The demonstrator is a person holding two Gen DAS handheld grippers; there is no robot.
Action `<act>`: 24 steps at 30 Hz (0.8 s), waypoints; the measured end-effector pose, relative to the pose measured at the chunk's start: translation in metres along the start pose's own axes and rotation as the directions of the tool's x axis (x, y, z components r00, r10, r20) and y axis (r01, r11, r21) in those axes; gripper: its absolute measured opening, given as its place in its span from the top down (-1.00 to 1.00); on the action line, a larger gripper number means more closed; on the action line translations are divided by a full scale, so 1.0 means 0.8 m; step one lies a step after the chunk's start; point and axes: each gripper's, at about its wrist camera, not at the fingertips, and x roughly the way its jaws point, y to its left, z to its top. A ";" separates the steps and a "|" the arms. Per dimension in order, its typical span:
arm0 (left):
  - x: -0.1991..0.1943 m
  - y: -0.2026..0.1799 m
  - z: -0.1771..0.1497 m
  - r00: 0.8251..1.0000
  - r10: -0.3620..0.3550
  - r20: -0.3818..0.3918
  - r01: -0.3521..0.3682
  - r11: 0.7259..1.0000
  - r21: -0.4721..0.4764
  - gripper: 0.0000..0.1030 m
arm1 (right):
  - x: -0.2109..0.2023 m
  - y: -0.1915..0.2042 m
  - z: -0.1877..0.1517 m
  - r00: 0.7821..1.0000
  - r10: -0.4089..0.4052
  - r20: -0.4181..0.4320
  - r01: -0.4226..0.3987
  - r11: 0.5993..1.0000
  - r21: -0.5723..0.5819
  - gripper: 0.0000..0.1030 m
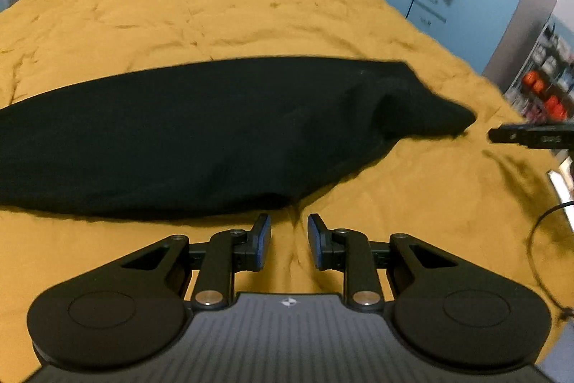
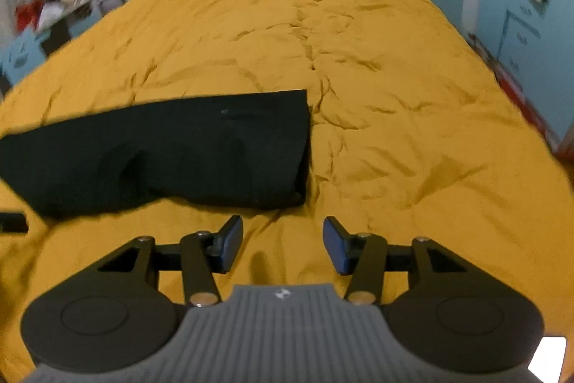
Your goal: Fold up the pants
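Mustard-yellow bed cover (image 1: 215, 6) wrinkled under black pants (image 1: 197, 131) stretched from 9 to 2 o'clock, just beyond left hand-held gripper (image 1: 289, 241), spread narrowly and empty, and right hand-held gripper (image 2: 282, 244), spread wider, pinching nothing.

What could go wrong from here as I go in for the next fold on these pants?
1. Both the left gripper and right gripper are open above the wrinkled yellow bedspread, short of the black pants; closing low may pinch bedding along with the cloth.
2. The pants' right end looks bunched and uneven, so a fold could lock in that lump.
3. A dark cable loops near the bed edge and might snag.
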 end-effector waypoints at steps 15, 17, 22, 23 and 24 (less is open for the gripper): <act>0.035 -0.026 0.009 0.998 0.024 0.051 -0.028 0.997 0.068 1.00 | 0.064 0.076 -0.032 0.990 -0.110 0.092 0.135 0.496 -0.858 0.32; 0.029 -0.026 0.012 0.997 0.013 0.071 -0.018 0.997 0.078 1.00 | 0.072 0.073 -0.041 0.986 -0.137 0.098 0.148 0.426 -0.892 0.80; -0.007 -0.021 0.018 0.989 -0.018 0.144 0.007 0.997 0.080 1.00 | 0.049 0.061 -0.018 0.975 -0.156 0.161 0.215 0.449 -0.867 0.97; -0.011 -0.018 0.016 0.990 -0.031 0.139 0.020 0.997 0.080 1.00 | 0.046 0.056 -0.011 0.975 -0.161 0.155 0.214 0.468 -0.858 0.98; -0.010 -0.016 0.011 0.992 -0.036 0.124 0.025 0.996 0.083 1.00 | 0.046 0.051 -0.009 0.976 -0.166 0.140 0.203 0.470 -0.859 0.98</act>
